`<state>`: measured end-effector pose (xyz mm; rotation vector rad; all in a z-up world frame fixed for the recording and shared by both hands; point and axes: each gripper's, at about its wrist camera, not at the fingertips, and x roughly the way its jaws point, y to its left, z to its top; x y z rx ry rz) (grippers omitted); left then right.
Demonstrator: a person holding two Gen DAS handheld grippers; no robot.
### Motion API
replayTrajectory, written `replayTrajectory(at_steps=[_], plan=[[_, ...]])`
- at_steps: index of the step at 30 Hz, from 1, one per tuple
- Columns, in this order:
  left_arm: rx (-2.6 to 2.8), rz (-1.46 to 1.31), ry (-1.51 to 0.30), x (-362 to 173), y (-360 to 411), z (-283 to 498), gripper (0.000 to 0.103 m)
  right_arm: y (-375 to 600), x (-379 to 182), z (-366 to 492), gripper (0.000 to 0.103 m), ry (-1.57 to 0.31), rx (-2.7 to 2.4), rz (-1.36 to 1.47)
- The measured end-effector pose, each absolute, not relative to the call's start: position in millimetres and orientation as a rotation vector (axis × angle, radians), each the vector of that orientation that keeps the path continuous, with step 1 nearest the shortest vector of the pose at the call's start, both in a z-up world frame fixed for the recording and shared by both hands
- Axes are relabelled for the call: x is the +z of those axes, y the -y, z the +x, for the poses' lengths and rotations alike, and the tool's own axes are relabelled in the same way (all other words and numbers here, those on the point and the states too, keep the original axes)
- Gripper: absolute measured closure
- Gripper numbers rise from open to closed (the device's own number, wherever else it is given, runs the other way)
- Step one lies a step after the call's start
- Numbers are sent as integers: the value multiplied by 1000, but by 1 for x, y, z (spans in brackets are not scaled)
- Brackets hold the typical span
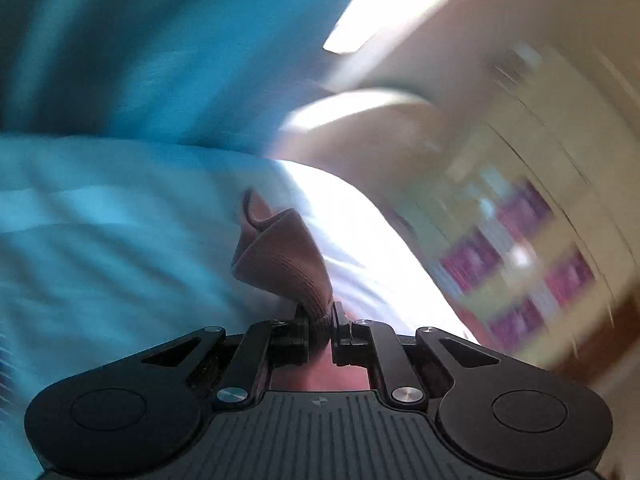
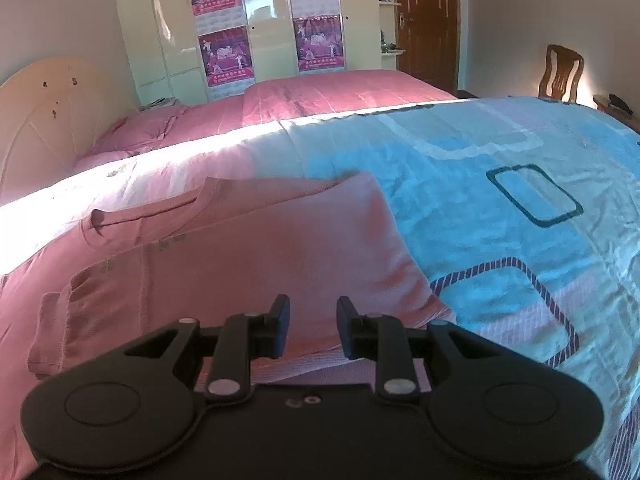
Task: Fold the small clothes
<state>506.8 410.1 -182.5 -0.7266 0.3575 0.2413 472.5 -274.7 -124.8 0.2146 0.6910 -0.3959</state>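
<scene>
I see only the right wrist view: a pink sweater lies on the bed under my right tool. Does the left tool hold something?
Observer: Yes. The left tool is shut on a bunched piece of ribbed pink cloth.
Operator: What is behind that cloth?
Observer: The blue bedcover, though the picture is blurred there.
Operator: Does the whole sweater show there?
Observer: No, only that pinched piece shows.

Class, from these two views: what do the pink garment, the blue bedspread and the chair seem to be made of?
Pink garment: soft knit, probably cotton or wool blend; ribbed hem and neckline show.
Blue bedspread: matte woven cloth, likely cotton; fine creases, printed rectangles.
Chair: apparently varnished wood; brown, slightly glossy carved back.
</scene>
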Motion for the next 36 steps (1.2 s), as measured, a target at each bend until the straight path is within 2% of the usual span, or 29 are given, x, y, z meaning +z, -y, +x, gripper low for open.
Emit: replayTrajectory(at_steps=[12, 15, 20, 22, 23, 24, 26, 30, 36], plan=[[-235, -268, -588, -137, -122, 601, 94, 275, -119, 465, 78, -673, -357, 235], [-326, -160, -635, -141, -52, 614, 94, 275, -119, 464, 78, -668, -346, 265], [-385, -63, -744, -164, 32, 628, 94, 280, -121, 467, 75, -677, -318, 320], [-377, -20, -760, -171, 59, 629, 93, 282, -122, 470, 65, -683, -294, 352], [-373, 7, -766, -176, 68, 620, 86, 282, -123, 470, 62, -688, -282, 369], [-393, 20, -758, -177, 74, 620, 62, 281, -124, 471, 55, -691, -268, 389], [-478, -3, -745, -170, 78, 619, 32, 281, -126, 473, 53, -687, -226, 440], [-421, 20, -655, -149, 54, 595, 32, 275, -132, 482, 54, -693, -107, 557], [-149, 30, -615, -154, -56, 535, 33, 249, -147, 509, 64, -739, 40, 629]])
